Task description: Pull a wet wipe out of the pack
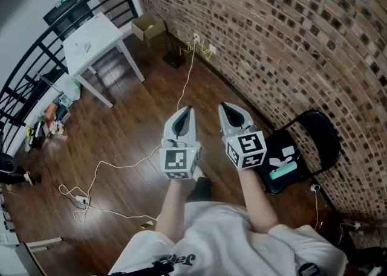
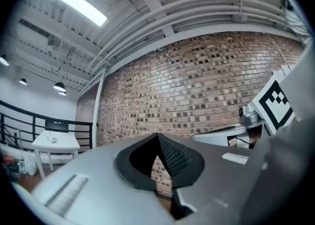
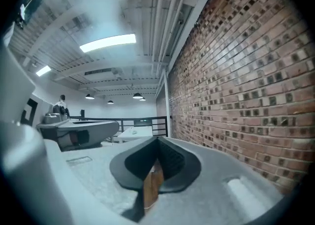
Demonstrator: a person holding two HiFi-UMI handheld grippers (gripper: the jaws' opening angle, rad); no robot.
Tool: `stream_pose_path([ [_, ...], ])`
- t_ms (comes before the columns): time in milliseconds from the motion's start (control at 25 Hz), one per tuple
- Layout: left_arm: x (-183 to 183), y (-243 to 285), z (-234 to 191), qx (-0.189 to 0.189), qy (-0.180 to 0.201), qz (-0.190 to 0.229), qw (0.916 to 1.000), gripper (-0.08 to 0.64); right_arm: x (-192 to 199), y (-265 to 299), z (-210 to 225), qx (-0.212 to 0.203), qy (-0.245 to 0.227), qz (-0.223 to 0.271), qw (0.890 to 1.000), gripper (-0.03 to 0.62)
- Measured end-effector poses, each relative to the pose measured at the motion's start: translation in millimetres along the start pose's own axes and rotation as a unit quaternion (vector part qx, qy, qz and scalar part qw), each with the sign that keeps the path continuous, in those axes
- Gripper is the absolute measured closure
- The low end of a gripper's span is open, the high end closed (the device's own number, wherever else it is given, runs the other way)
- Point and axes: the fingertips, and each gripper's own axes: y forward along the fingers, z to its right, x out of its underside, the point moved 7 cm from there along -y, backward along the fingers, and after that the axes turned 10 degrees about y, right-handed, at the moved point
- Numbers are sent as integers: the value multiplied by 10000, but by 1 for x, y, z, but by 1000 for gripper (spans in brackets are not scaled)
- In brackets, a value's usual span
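A teal and white wet wipe pack (image 1: 283, 170) lies on the seat of a black folding chair (image 1: 314, 130) at the right of the head view, beside my right forearm. Both grippers are held level in front of me, side by side, pointing away from the chair. The left gripper (image 1: 188, 109) is shut with nothing in it, its jaws meeting at a point (image 2: 157, 136). The right gripper (image 1: 223, 106) is shut and empty too (image 3: 157, 140). The pack shows in neither gripper view.
A brick wall (image 1: 290, 33) runs along the right. A white table (image 1: 94, 42) and a black railing (image 1: 36, 63) stand at the far left, with a cardboard box (image 1: 148, 26) behind. White cables and a power strip (image 1: 81, 201) lie on the wood floor.
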Motion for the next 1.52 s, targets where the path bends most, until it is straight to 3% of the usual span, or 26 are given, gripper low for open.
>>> stream_pose_path([
  [160, -2, 47, -84, -680, -146, -16, 9976, 543, -24, 98, -7, -462, 8, -31, 9989, 601],
  [320, 14, 55, -156, -1338, -91, -31, 9910, 543, -32, 165, -38, -982, -80, -117, 9951, 601],
  [520, 18, 48, -212, -1868, -120, -296, 9819, 543, -29, 225, -73, -1482, -130, -430, 9879, 601],
  [800, 42, 67, -299, -2670, -59, -484, 9625, 543, -32, 332, -118, -2428, -232, -437, 9688, 601],
  [1000, 32, 134, -370, -3062, 158, -325, 9513, 543, -63, 438, -122, -3011, -284, -295, 9527, 601],
  [1160, 27, 184, -406, -3157, 797, -386, 9447, 543, -97, 521, -114, -3158, -47, -240, 9485, 601],
  [1320, 45, 199, -440, -3443, 726, -644, 9338, 543, -97, 579, -134, -3616, 4, -384, 9316, 601],
  [1440, 63, 187, -474, -3820, 413, -867, 9192, 543, -70, 605, -162, -4016, -59, -844, 9119, 601],
  [1520, 70, 179, -502, -4010, 402, -937, 9104, 543, -56, 625, -182, -4132, -67, -1042, 9046, 601],
])
